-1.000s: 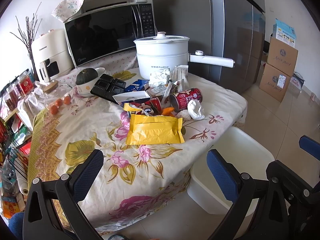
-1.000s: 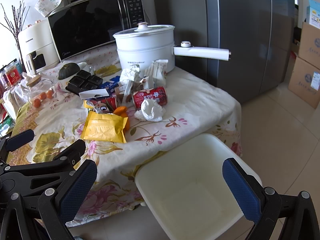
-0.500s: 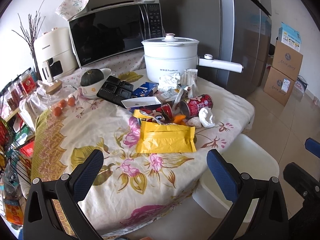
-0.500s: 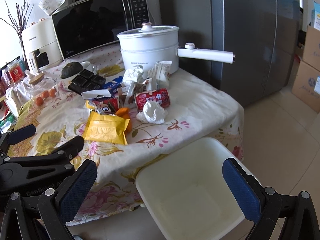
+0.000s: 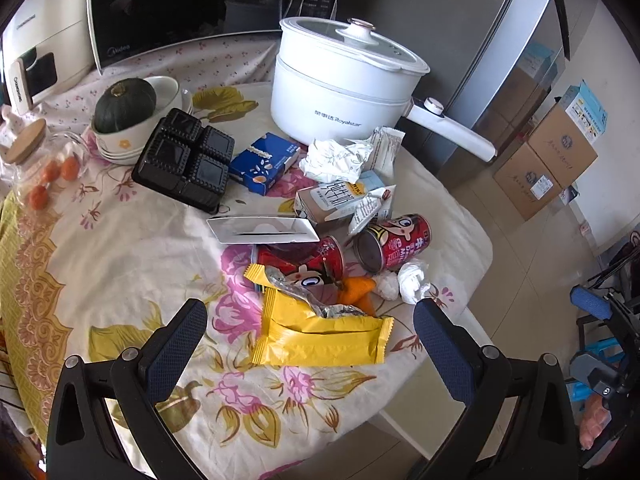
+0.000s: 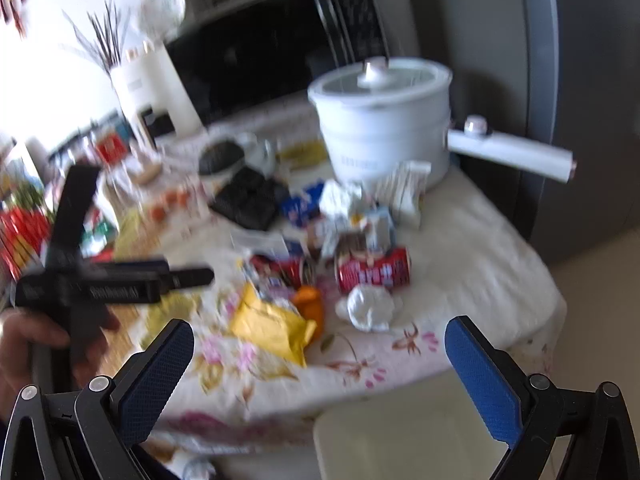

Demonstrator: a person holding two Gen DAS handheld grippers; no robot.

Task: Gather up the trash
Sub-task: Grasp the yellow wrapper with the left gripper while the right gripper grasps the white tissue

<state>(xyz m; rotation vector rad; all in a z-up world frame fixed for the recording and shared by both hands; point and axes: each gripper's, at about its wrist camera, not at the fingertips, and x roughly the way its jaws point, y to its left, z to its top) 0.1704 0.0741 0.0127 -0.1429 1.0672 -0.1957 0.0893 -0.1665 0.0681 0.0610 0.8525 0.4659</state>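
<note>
directly ahead of left gripper [image 5: 310, 340]: yellow wrapper [image 5: 324, 338], between spread jaws.

In front of the yellow wrapper [image 5: 320, 338] the flowered surface [image 5: 120, 264] is bare and gives free room. Behind it the red cans [image 5: 394, 243], cartons and crumpled paper [image 5: 412, 286] are crowded together, and the white pot [image 5: 340, 88] closes the back.

The white pot [image 5: 340, 92] carries "Royalstar" in blue on its side, after some Chinese characters. "Midea" stands on the lower left corner of the microwave [image 5: 192, 4]. The milk carton [image 5: 334, 200] and the red can [image 5: 394, 242] bear Chinese print.
</note>
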